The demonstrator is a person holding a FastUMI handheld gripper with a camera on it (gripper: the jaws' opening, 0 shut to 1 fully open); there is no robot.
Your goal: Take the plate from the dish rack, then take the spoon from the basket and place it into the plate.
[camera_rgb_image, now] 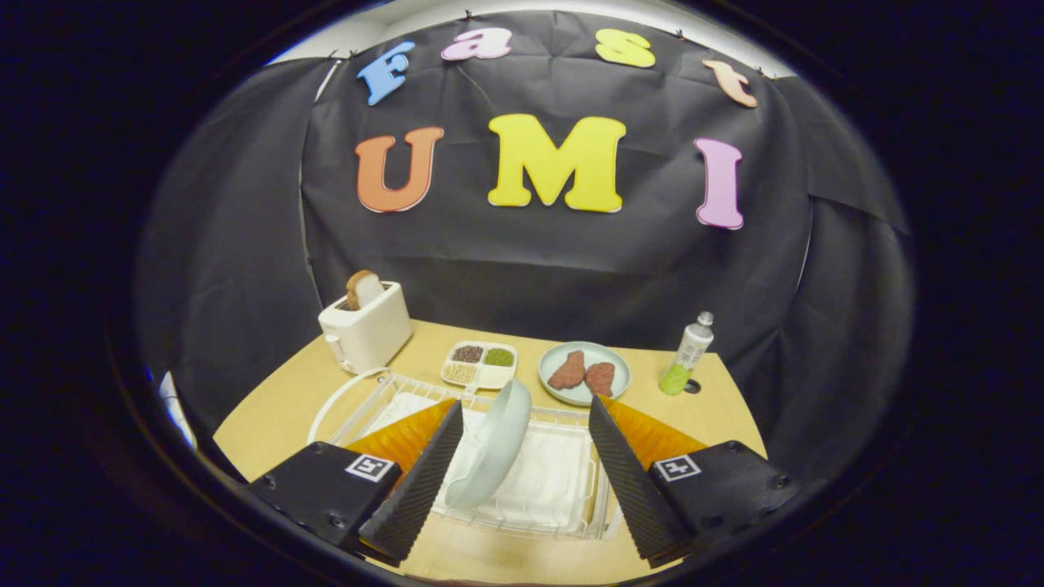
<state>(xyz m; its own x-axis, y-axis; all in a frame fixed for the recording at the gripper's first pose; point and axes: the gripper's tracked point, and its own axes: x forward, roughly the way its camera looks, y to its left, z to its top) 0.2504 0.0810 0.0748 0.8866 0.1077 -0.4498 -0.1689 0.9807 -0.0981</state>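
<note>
A pale blue-green plate (492,444) stands on edge, leaning, in the white wire dish rack (563,481). My gripper (526,408) hovers over the rack with its fingers wide open. The plate sits between them, close to the left finger (424,473) and well apart from the right finger (624,473); neither finger touches it as far as I can see. Part of the rack's near left side is hidden behind the left finger.
Beyond the rack on the wooden table (269,424) stand a white toaster (367,330) with a slice of bread, a divided tray of grains (479,364), a plate with two pieces of meat (584,372) and a small bottle (687,355).
</note>
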